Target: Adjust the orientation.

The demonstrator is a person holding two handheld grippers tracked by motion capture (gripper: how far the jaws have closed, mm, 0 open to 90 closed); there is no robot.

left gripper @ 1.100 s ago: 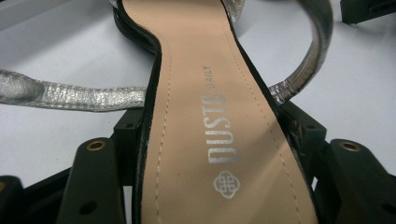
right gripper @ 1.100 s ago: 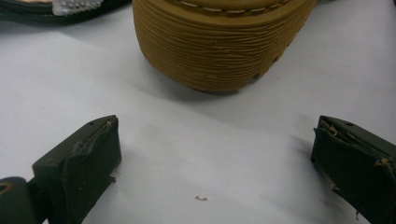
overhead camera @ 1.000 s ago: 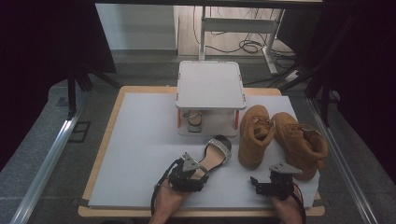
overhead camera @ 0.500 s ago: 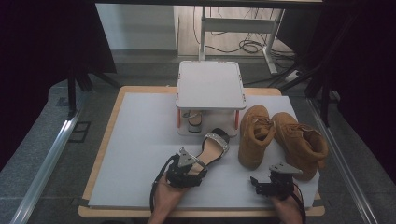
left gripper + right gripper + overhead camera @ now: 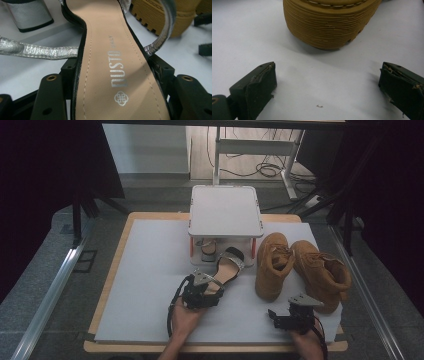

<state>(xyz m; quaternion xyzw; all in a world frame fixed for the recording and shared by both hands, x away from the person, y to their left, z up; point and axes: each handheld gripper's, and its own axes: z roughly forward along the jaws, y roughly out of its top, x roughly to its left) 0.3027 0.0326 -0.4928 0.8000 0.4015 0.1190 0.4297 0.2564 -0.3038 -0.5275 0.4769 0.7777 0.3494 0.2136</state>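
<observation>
A black sandal with a tan insole and silver straps is held at its heel end by my left gripper, toe pointing toward the white rack. In the left gripper view both jaws press on the sides of the sandal, so the left gripper is shut on it. Its matching sandal stands under the rack, and its silver block heel appears ahead. My right gripper rests low on the white board, open, with bare board between the fingers. The right gripper faces a tan boot.
Two tan boots lie at the board's right side, close beside the held sandal. The white board sits on a wooden tabletop. Metal rails and dark curtains flank the table, with cables on the floor behind.
My left gripper has carried the sandal forward toward the rack, so its toe is now close to the rack's front. The right gripper has stayed where it was.
</observation>
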